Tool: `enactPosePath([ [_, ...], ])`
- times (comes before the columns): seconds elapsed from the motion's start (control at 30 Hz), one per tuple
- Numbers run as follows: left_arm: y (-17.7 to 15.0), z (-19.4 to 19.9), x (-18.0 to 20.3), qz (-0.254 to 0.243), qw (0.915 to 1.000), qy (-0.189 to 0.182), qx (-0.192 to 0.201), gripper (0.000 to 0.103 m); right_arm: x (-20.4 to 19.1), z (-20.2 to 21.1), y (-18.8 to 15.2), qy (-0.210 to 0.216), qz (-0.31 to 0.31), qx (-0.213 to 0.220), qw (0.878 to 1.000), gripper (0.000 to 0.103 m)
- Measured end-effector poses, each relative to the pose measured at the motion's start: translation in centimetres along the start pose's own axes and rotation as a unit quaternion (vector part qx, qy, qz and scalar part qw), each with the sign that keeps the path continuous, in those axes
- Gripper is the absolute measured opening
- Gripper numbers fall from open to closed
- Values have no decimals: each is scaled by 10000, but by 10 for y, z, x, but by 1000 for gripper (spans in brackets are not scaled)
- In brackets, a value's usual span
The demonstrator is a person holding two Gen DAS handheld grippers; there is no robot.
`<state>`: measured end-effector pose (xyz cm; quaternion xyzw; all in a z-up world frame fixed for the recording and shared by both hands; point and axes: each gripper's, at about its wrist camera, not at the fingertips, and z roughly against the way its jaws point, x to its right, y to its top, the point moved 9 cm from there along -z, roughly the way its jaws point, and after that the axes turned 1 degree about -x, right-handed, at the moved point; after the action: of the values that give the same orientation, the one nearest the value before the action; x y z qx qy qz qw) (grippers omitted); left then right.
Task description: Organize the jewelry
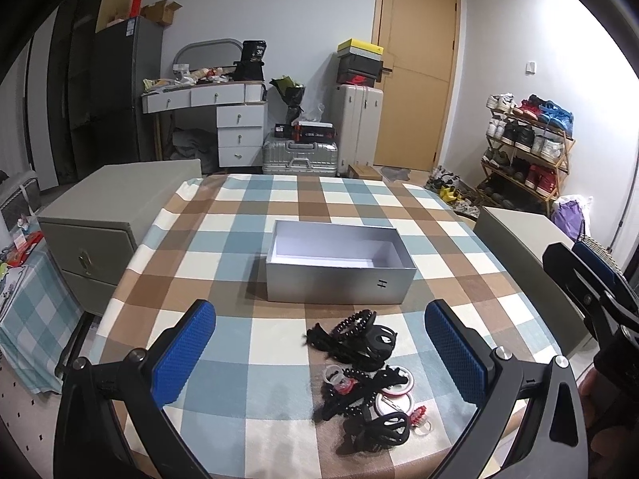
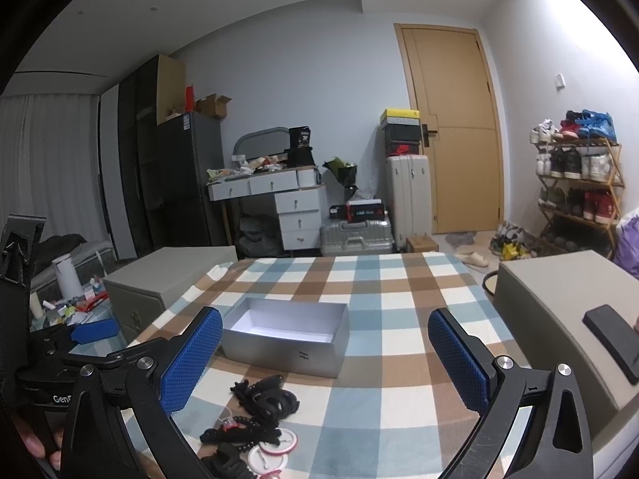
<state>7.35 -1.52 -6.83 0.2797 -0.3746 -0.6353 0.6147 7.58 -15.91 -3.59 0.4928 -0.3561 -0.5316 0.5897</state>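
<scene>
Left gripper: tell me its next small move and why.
Probably lower the left gripper onto the black hair claw at the top of the accessory pile. Its jaws are open and empty, the pile lies between them, and the silver box just beyond sits open and empty.

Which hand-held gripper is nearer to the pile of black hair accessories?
Left. The left hand-held gripper frames the pile of black hair accessories; the right hand-held gripper is off to its right.

You face pale grey walls, a tan door point(image 1: 415, 68), a white dressing desk point(image 1: 215, 119), stacked suitcases point(image 1: 357, 127), and a loaded wooden shoe rack point(image 1: 527, 147) at right.
</scene>
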Motion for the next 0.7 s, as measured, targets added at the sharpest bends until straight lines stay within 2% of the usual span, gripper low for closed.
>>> enactPosePath([
  [0.2,-7,-5,2,97,9994,-245,-212,102,2,-2,-2,-12,-20,-54,10000,103],
  [0.33,-21,-11,4,244,9963,-615,-543,102,4,-4,-6,-41,-18,-111,9999,103],
  [0.5,-48,-19,7,405,9885,-1028,-1029,102,9,-9,-14,-91,-35,-206,9997,103],
  [0.7,-76,-22,24,435,9751,-1579,-1498,102,15,-17,-27,-116,-89,-404,9991,103],
])
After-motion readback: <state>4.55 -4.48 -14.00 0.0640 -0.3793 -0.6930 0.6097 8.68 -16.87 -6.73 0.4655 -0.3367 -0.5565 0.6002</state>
